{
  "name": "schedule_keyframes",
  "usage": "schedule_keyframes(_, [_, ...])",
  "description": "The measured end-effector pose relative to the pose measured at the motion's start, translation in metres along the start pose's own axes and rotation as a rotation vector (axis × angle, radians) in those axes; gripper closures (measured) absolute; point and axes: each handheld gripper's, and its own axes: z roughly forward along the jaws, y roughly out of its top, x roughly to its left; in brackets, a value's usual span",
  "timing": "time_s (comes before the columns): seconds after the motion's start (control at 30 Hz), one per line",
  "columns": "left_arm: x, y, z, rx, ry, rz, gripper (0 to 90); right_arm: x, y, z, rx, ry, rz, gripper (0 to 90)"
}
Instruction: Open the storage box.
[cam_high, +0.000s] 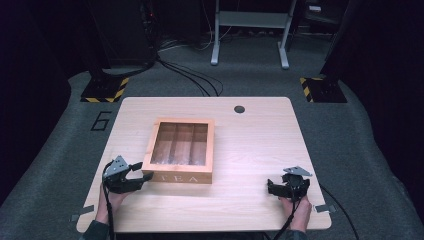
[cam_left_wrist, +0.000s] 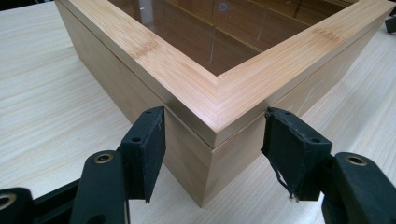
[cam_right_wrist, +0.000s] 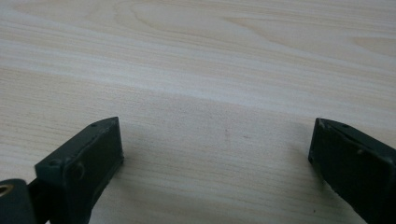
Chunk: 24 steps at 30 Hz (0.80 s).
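A bamboo tea box (cam_high: 181, 150) with a glass-paned lid and "TEA" on its front sits closed in the middle of the table. My left gripper (cam_high: 142, 172) is open at the box's near left corner. In the left gripper view that corner of the tea box (cam_left_wrist: 219, 107) stands between the two jaws of the left gripper (cam_left_wrist: 212, 140), which flank it with a small gap on each side. My right gripper (cam_high: 274, 186) rests low over bare table near the front right, open, with nothing between its jaws; the right gripper (cam_right_wrist: 215, 140) looks onto plain wood.
The light wooden table (cam_high: 260, 140) has a round cable hole (cam_high: 239, 109) near its far edge. Beyond it are grey carpet, black cables, a metal stand (cam_high: 250, 30) and yellow-black striped bases (cam_high: 105, 89).
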Motion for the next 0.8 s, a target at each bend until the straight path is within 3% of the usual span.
schedule_keyframes(0.1, [0.0, 0.0022, 0.0013, 0.004, 0.009, 0.016, 40.8, 0.0001, 0.0, 0.0, 0.0, 0.0, 0.0, 2.3])
schedule_keyframes(0.8, [0.006, 0.0074, 0.0077, -0.021, 0.024, 0.01, 44.7, -0.0001, 0.0, 0.0, 0.0, 0.0, 0.001, 2.3])
